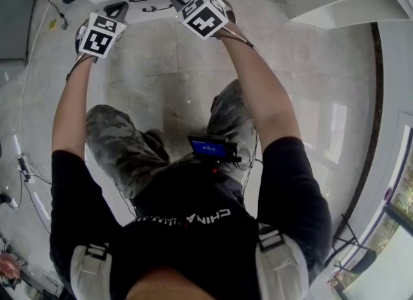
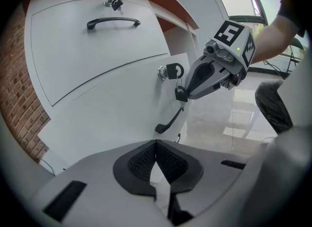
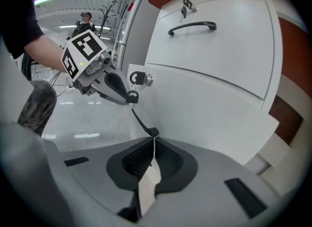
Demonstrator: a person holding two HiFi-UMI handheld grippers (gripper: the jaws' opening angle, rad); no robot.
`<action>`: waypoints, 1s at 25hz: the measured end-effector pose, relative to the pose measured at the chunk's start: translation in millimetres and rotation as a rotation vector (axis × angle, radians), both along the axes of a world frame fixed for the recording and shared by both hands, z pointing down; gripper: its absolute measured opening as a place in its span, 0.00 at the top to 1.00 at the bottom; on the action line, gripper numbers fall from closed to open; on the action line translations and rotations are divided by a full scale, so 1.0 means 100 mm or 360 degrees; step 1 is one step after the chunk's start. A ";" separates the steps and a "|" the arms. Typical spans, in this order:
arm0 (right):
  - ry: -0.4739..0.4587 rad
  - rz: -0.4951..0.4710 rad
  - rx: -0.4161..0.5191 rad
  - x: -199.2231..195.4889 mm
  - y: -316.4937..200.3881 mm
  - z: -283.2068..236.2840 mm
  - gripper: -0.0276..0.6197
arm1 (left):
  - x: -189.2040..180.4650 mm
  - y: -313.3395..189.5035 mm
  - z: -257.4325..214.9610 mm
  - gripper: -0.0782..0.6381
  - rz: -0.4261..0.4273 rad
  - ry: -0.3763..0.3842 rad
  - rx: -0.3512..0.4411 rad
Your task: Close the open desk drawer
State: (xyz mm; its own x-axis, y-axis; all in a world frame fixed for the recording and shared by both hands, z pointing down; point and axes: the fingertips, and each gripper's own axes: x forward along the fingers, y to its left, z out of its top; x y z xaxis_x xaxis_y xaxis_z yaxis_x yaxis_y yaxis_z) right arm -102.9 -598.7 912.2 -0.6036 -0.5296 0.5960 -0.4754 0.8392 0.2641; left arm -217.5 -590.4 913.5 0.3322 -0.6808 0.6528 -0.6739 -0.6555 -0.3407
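The left gripper (image 2: 156,143), jaws together and empty, faces the white lower drawer front (image 2: 107,118), which juts out past the upper drawer (image 2: 73,50). The right gripper (image 3: 153,140), jaws also together and empty, sits just beside its black handle (image 3: 142,122).

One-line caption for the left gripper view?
Right gripper beside the key in the lock of the open drawer; left gripper shut.

L hand-held gripper (image 2: 156,143), R hand-held gripper (image 3: 154,139): jaws together, empty, held fwd.
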 end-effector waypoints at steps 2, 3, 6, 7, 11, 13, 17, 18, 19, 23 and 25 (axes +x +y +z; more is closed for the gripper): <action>0.0012 0.0005 0.0010 -0.01 -0.08 -0.01 0.93 | 0.00 -0.08 -0.01 0.87 0.0001 -0.0011 0.0010; 0.0015 0.0010 0.0013 -0.01 -0.12 -0.01 0.93 | 0.00 -0.12 -0.01 0.87 0.0002 -0.0013 0.0016; 0.0047 0.0020 0.0027 -0.02 -0.23 0.00 0.93 | -0.01 -0.22 -0.01 0.87 -0.0013 0.0016 0.0016; 0.0067 0.0015 0.0039 -0.03 -0.26 0.00 0.93 | -0.02 -0.26 -0.01 0.88 -0.0026 0.0036 0.0012; 0.0098 0.0014 0.0066 -0.05 -0.41 0.00 0.93 | -0.03 -0.41 -0.02 0.87 -0.0064 0.0081 0.0032; 0.0078 0.0018 0.0063 -0.06 -0.46 0.00 0.93 | -0.03 -0.45 -0.01 0.88 -0.0078 0.0116 0.0026; 0.0039 0.0025 0.0048 -0.06 -0.52 -0.01 0.93 | -0.01 -0.52 0.03 0.88 -0.0077 0.0105 0.0025; 0.0032 0.0027 0.0044 -0.06 -0.53 -0.01 0.93 | 0.01 -0.53 0.03 0.87 -0.0068 0.0093 0.0031; 0.0027 0.0029 0.0041 -0.06 -0.55 -0.02 0.93 | 0.01 -0.55 0.03 0.88 -0.0060 0.0084 0.0036; 0.0027 0.0030 0.0033 -0.07 -0.62 -0.01 0.93 | 0.01 -0.62 0.04 0.87 -0.0068 0.0083 0.0020; 0.0029 0.0033 0.0031 -0.06 -0.65 -0.01 0.93 | 0.02 -0.65 0.04 0.87 -0.0066 0.0078 0.0018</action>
State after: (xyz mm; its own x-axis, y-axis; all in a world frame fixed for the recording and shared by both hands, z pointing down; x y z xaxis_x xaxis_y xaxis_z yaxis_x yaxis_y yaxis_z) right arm -109.0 -663.5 910.9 -0.5818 -0.5532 0.5962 -0.4875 0.8240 0.2889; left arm -215.4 -654.9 917.3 0.3346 -0.7021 0.6286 -0.7166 -0.6228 -0.3140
